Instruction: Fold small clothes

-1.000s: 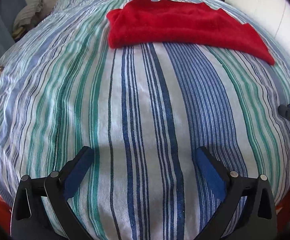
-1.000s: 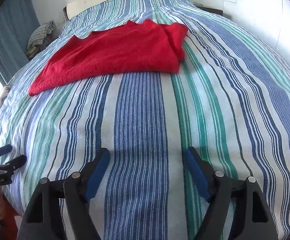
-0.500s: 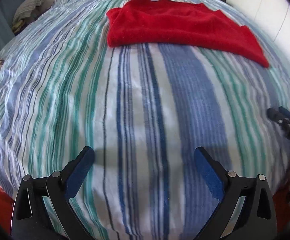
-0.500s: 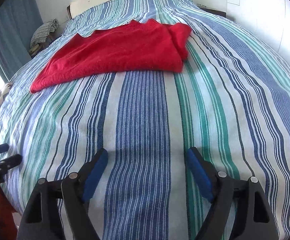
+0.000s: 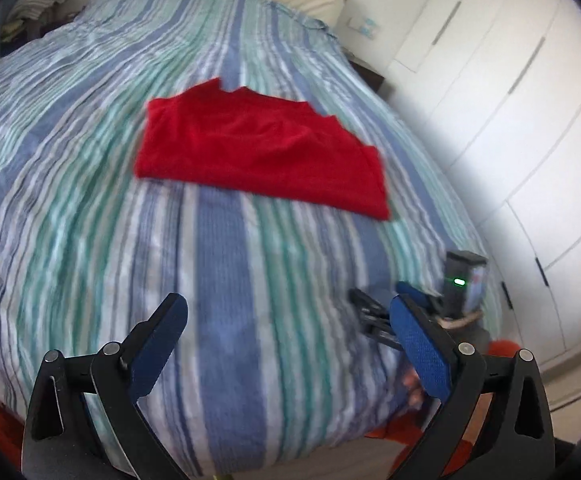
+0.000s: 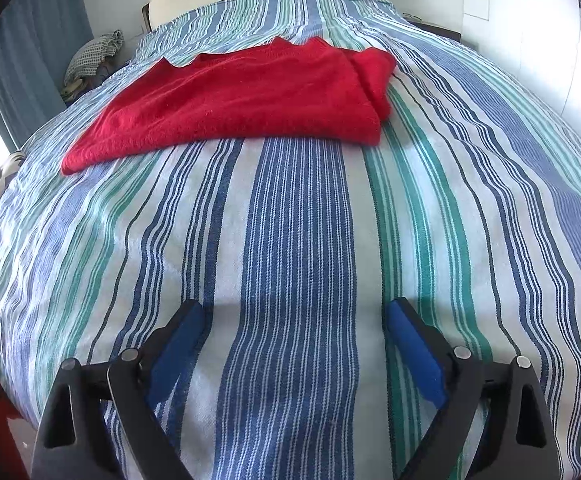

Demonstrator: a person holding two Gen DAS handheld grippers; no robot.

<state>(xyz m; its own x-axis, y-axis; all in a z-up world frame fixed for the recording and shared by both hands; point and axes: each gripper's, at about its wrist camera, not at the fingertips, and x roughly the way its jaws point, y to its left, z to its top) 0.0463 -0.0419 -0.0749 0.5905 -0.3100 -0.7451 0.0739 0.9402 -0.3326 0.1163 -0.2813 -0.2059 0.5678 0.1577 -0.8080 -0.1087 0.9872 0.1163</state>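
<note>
Presently: folded red knitted garment (image 6: 242,100) flat on striped blue-green-white bedspread (image 6: 298,240), well beyond both tongs; left tongs (image 5: 286,344) apart, empty; right tongs (image 6: 294,344) opening, empty.

red garment (image 6: 242,100) | folded flat | on striped bedspread (image 6: 298,240), mid-bed

Left gripper (image 5: 288,346): jaws spread wide, nothing between them, angled downward. Right gripper (image 6: 294,346): jaws opening, nothing between them, angled downward.
</note>
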